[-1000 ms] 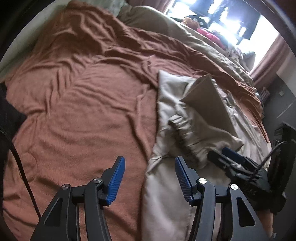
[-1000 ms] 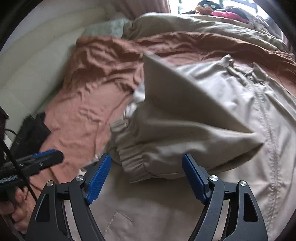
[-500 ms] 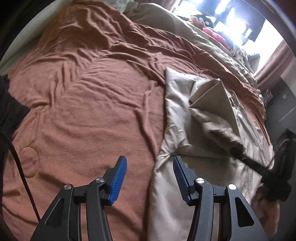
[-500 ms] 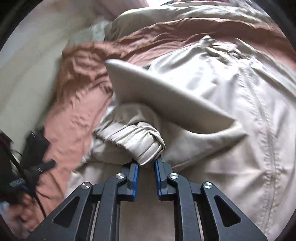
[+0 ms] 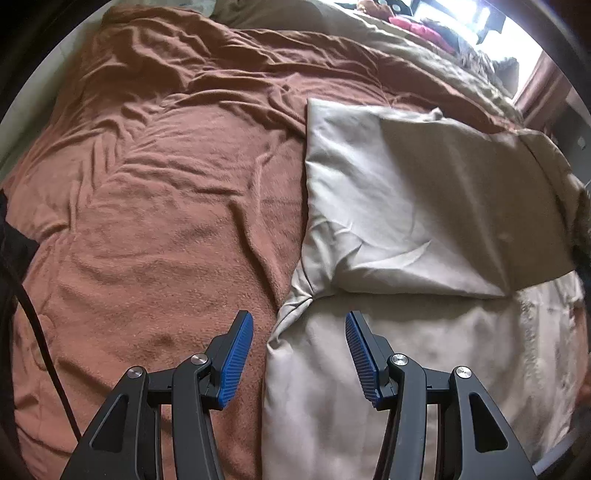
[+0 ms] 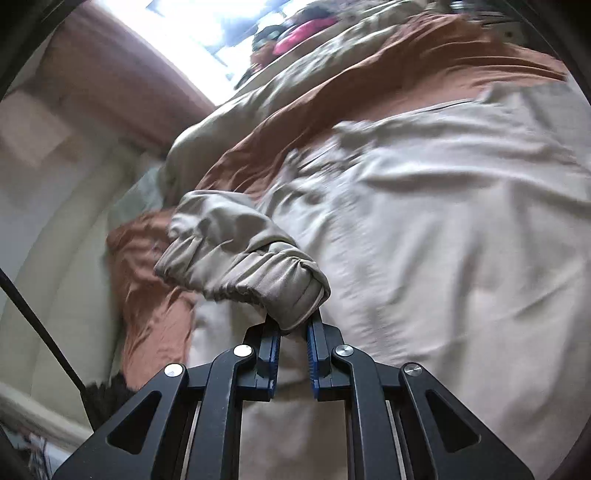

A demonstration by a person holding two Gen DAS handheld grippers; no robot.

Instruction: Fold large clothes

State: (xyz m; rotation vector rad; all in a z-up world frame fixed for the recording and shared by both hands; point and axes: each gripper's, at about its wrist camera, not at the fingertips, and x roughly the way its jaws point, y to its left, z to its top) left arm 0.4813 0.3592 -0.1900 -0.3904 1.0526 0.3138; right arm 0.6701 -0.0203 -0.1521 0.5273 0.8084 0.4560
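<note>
The right tool is clamping the elastic sleeve cuff of the beige jacket, which is lying on the bed's rust-brown blanket, and is carrying the sleeve across the jacket's body: the sleeve-folding step, by my reading. The left tool is hovering half open and empty over the jacket's near edge. Next, the cuff probably needs laying flat and releasing.

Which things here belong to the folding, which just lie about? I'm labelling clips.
Job:
- beige jacket
- its elastic cuff, clamped by right gripper
- left gripper, open, empty

Lying about:
- rust-brown blanket
- pink cloth
- black cable
</note>
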